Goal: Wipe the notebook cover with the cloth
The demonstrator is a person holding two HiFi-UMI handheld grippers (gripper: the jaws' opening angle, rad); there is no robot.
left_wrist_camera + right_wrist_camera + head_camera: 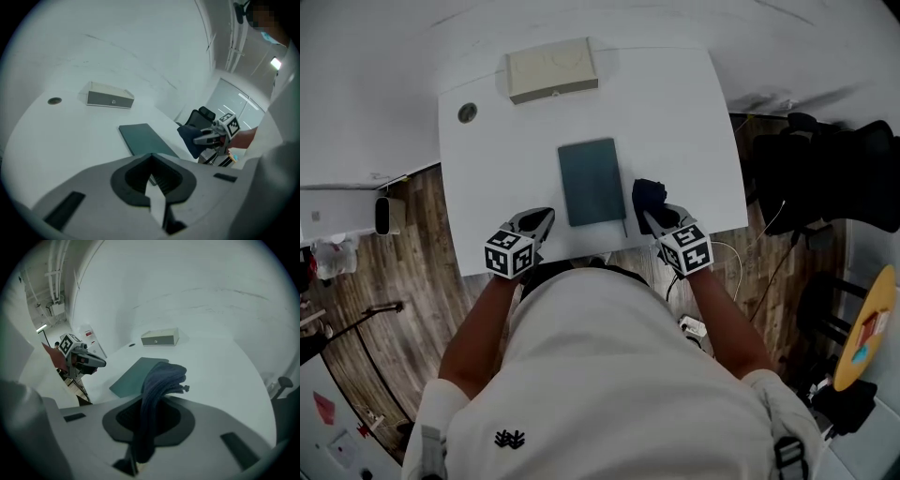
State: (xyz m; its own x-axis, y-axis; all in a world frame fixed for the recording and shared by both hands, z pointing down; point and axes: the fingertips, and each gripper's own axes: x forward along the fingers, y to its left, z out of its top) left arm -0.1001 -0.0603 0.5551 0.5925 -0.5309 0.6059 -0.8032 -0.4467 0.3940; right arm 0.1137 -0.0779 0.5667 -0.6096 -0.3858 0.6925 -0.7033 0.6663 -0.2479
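— So, right fingers [183, 425]?
— Clamped on the cloth [161, 380]. It's dark blue and bunched, pinched deep between them, and the rest sticks out past the tips as a folded wad. The right gripper [651, 217] is over the front right part of the bench [675, 112].
— Left fingers [126, 180]?
— Closed down to a thin pale slit, with nothing in it. The left gripper [546, 217] is at the bench's front edge, left of the notebook [591, 181] and apart from it.
— Notebook position?
— It lies flat on the bench, shut, with its dark teal cover up. It sits about mid-width, towards the near edge, between the two grippers.
— Cloth relative to the cover?
— The head view shows the wad just beside the notebook's right edge, near its front corner. In the right gripper view the wad overlaps the cover along the line of sight. Whether it touches the bench or the notebook can't be told.
— Rest of the bench?
— A beige box [551, 68] sits at the far edge, well apart from the notebook, and there's a small round cap [467, 112] in the far left corner. A wood floor [412, 300] surrounds the bench, and a black office chair [825, 173] stands off to the right.
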